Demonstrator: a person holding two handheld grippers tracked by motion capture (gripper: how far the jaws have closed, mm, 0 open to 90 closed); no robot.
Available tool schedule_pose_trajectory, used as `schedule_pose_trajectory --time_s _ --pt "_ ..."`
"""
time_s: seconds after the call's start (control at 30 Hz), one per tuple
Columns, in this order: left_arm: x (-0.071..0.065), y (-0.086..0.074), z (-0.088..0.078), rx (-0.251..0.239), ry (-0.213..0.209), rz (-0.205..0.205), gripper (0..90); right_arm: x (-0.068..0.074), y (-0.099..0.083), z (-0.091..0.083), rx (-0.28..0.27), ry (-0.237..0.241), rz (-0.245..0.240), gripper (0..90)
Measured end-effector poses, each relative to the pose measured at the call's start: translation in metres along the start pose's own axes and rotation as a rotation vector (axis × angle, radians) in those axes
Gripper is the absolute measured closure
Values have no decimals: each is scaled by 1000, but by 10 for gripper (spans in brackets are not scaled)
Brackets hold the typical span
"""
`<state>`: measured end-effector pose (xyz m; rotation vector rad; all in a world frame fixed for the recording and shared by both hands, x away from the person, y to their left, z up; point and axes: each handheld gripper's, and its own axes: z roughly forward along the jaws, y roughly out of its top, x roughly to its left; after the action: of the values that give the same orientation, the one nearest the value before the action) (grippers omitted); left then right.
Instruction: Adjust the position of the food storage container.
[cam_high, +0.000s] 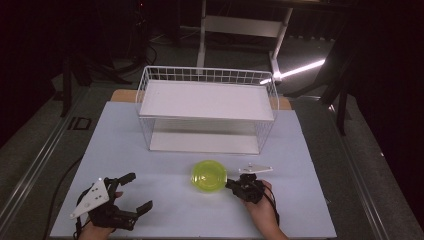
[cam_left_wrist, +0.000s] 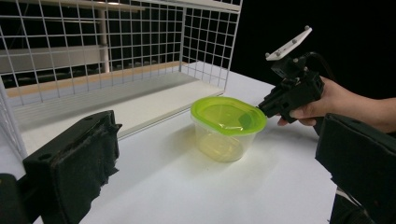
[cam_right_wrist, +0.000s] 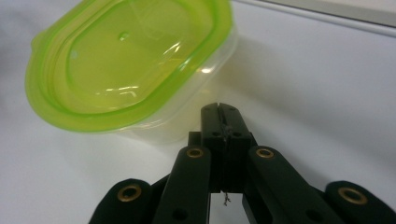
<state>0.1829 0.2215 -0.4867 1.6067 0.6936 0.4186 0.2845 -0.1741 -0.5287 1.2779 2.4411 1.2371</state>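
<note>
Unlabelled green-lidded container mid-tabletop, right claw pressed closed just beside its rim, left claw spread wide, well apart, wire basket behind.

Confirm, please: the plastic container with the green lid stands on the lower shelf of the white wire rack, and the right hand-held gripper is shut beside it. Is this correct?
Not quite. The plastic container with the green lid stands on the table, in front of the white wire rack, not on its lower shelf; the high view shows this. The right hand-held gripper is indeed shut beside it.
</note>
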Motion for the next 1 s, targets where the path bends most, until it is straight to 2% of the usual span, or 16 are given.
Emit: schedule_pose_trajectory --time_s 0.47,0.6,0.73,1.0 --pt "1 0 -1 -2 1 -2 3 18 9 20 11 50 -17 899" --pt "1 0 -1 1 1 0 3 20 9 23 8 45 -24 898" --pt "1 0 -1 2 0 2 3 18 10 19 -1 38 -25 885" --pt "0 0 0 8 3 6 3 18 7 -10 -40 -30 -113 745"
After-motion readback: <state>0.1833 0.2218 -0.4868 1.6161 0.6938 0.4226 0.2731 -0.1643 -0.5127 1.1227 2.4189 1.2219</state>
